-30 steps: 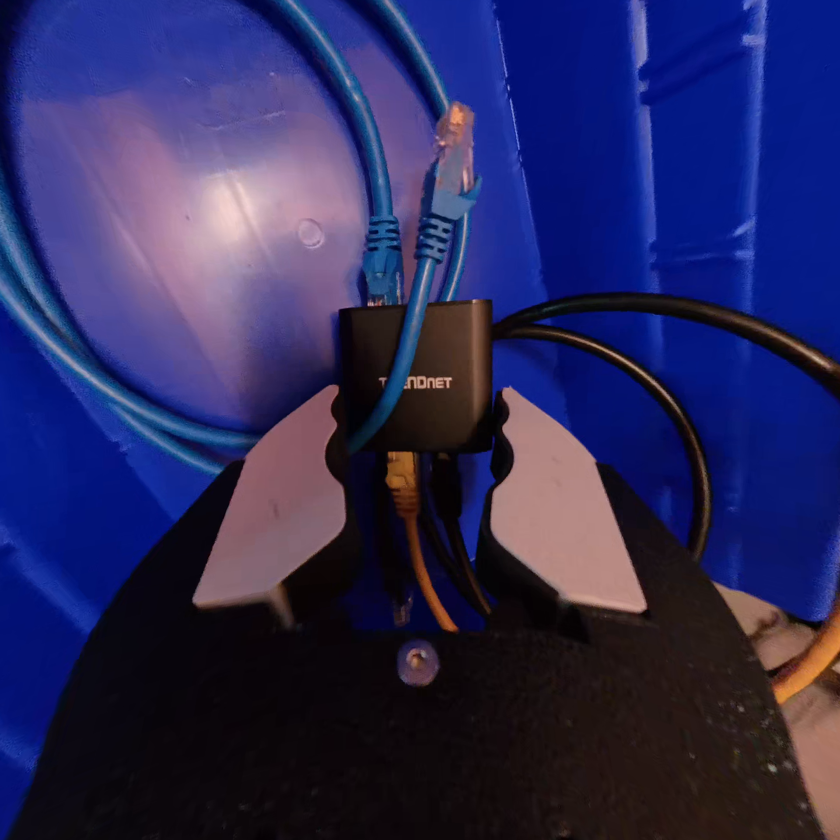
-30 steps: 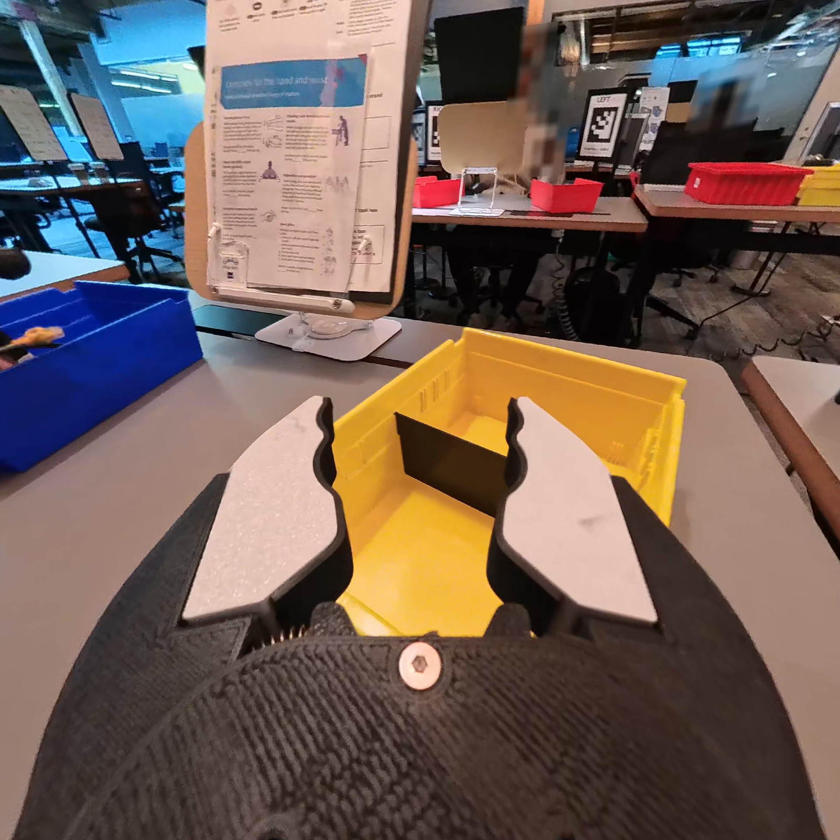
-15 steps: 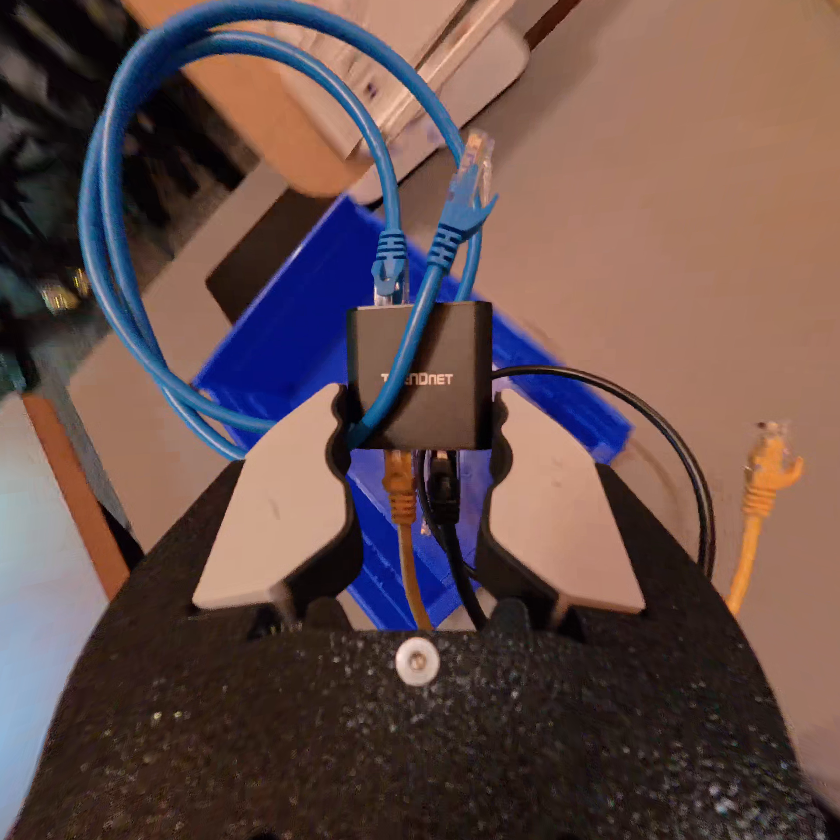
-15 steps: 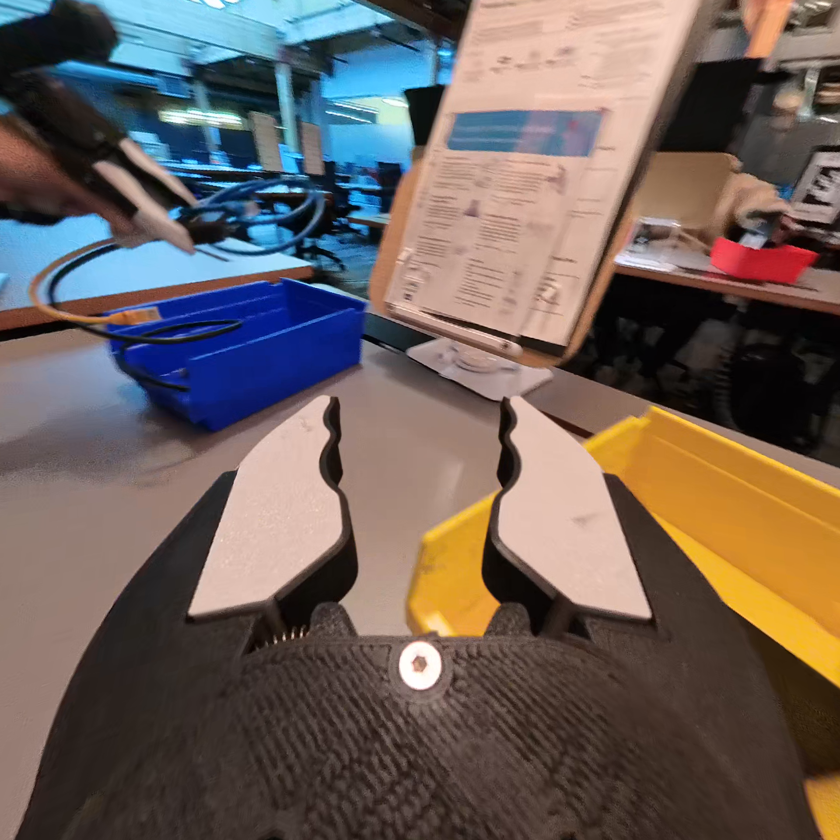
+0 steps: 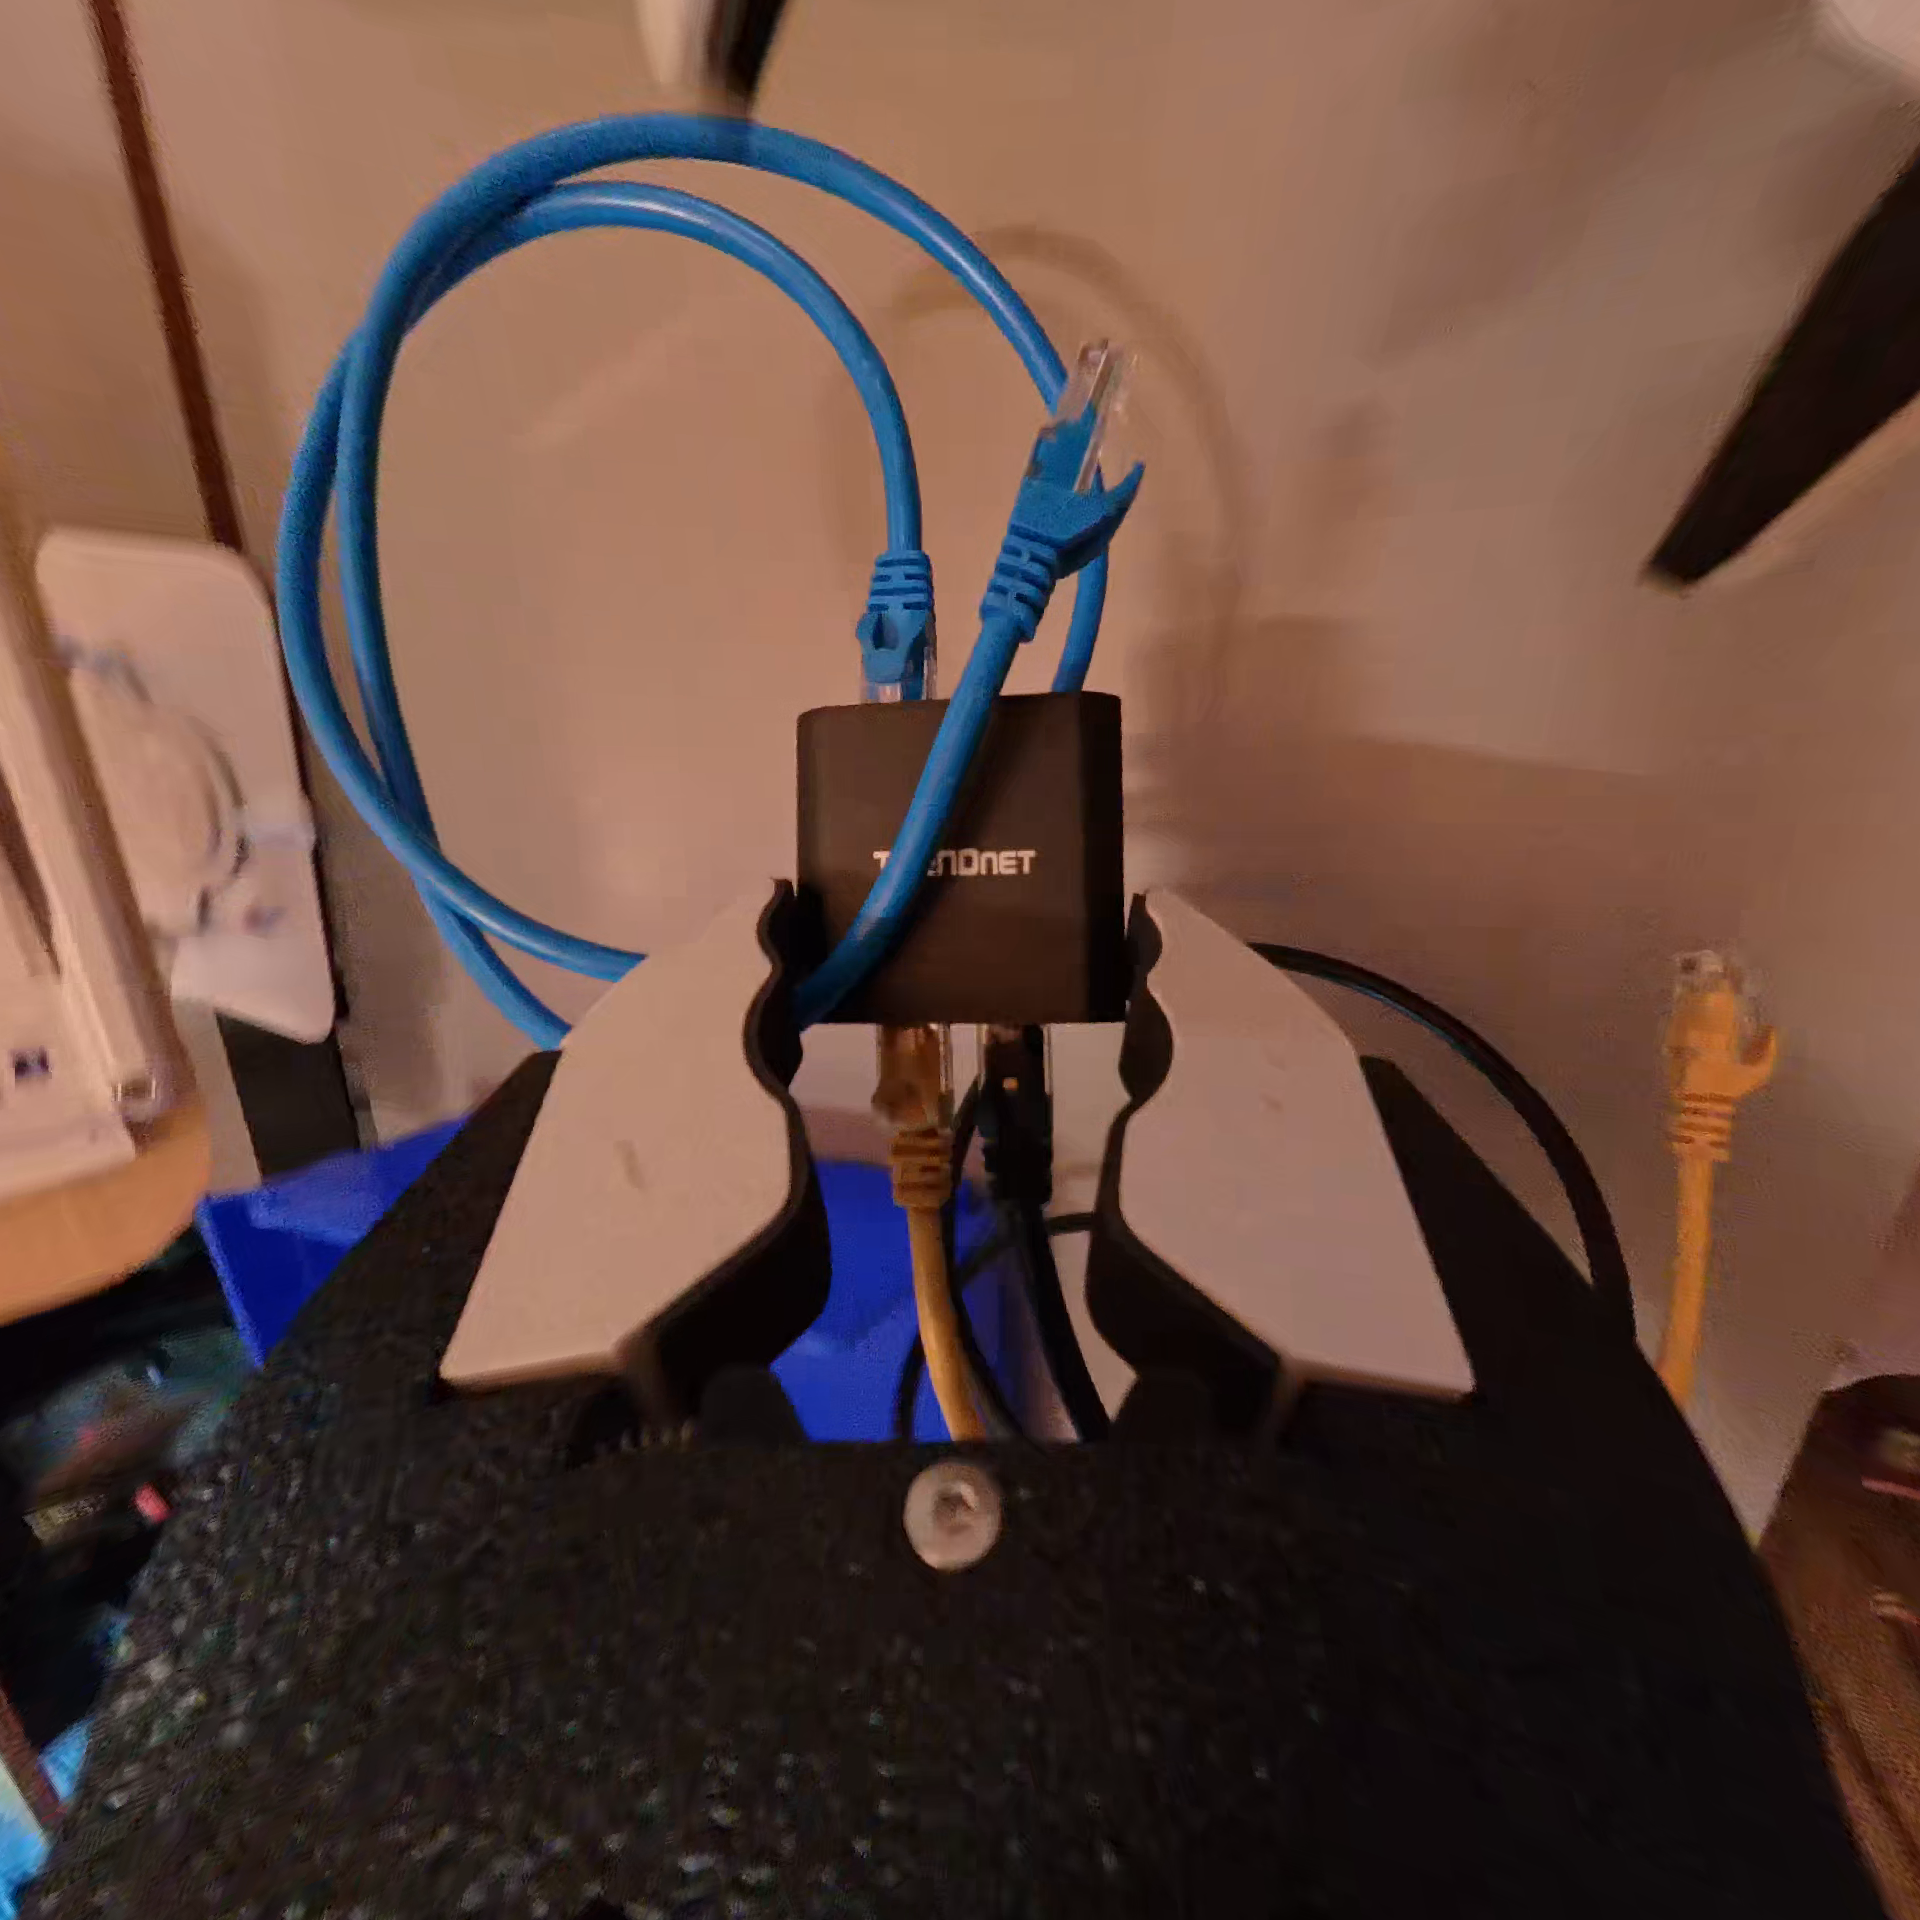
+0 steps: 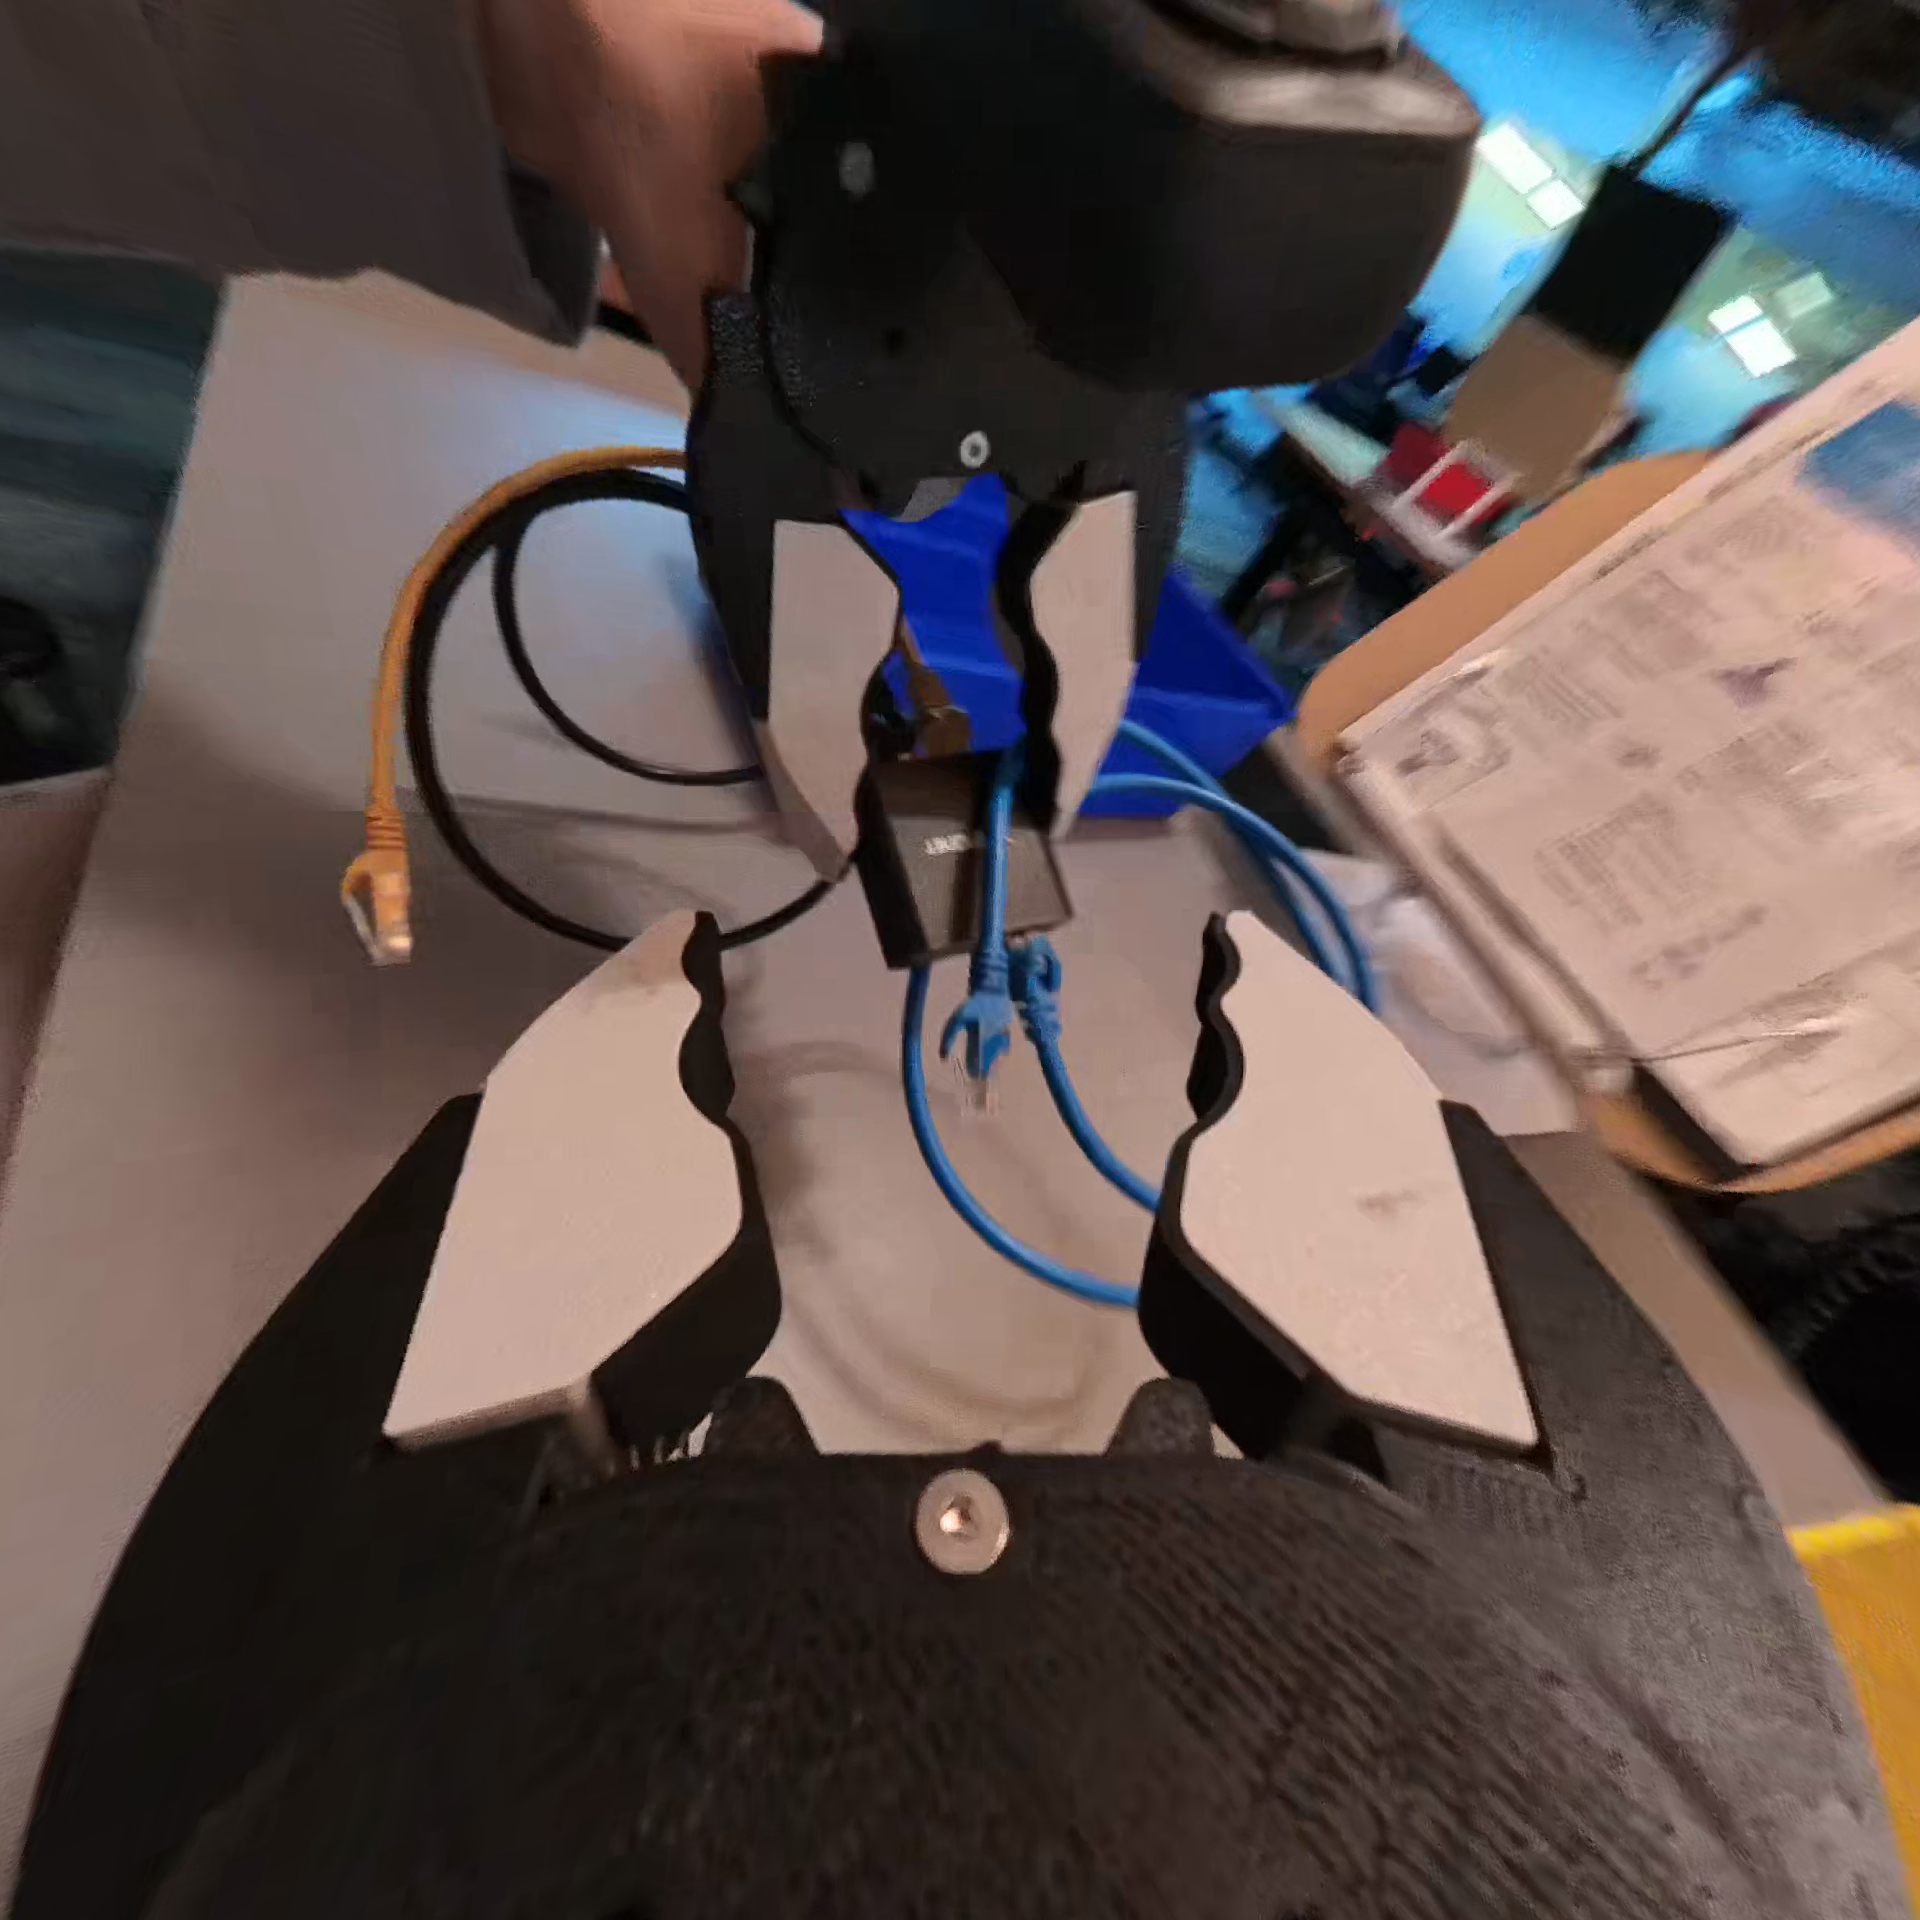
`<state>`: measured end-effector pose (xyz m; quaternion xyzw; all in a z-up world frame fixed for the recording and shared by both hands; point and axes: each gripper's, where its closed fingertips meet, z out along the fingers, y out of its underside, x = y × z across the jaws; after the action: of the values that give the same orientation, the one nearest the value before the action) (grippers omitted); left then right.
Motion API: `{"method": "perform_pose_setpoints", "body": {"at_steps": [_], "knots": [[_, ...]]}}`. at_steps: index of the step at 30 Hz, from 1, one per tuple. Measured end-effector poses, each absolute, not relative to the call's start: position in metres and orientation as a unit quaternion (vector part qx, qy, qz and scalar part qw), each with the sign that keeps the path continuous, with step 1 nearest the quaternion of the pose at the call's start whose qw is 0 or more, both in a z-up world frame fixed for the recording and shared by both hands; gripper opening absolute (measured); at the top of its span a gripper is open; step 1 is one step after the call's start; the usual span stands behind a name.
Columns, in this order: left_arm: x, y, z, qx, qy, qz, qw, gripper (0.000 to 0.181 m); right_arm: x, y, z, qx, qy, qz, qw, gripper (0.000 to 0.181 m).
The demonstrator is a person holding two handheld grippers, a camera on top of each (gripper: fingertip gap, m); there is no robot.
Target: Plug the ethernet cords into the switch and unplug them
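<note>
Colours on my bench

My black switch; blue cord; orange cord; black cable; blue bin; grey table; my grey-padded black left gripper.

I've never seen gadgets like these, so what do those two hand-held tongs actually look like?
Both look alike. Each of the right tongs and left tongs has a rough, grainy black plastic body, one silver screw in the middle, and two pale grey fingers with wavy black inner edges. A grey sleeve shows behind the left one.
</note>
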<state>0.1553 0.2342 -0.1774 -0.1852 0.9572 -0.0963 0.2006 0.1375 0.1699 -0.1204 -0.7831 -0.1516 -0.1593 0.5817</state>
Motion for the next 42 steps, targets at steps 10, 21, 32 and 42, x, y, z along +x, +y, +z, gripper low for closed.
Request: {"method": "perform_pose_setpoints", "body": {"at_steps": [10, 21, 32, 42], "knots": [[0.143, 0.177, -0.181, -0.052, 0.960, -0.171, 0.214, 0.059, 0.144, 0.176, -0.192, -0.839, -0.165, -0.069, 0.513, 0.061], [0.140, 0.191, -0.122, -0.152, 0.875, -0.350, 0.298, 0.065, 0.162, 0.170, -0.184, -0.799, -0.160, -0.074, 0.575, 0.061], [0.123, 0.186, -0.165, -0.179, 0.879, -0.373, 0.236, 0.065, 0.145, 0.165, -0.191, -0.791, -0.213, -0.033, 0.573, 0.061], [0.128, 0.170, -0.165, -0.175, 0.810, -0.514, 0.221, 0.055, 0.135, 0.166, -0.179, -0.769, -0.245, -0.050, 0.589, 0.061]]}}
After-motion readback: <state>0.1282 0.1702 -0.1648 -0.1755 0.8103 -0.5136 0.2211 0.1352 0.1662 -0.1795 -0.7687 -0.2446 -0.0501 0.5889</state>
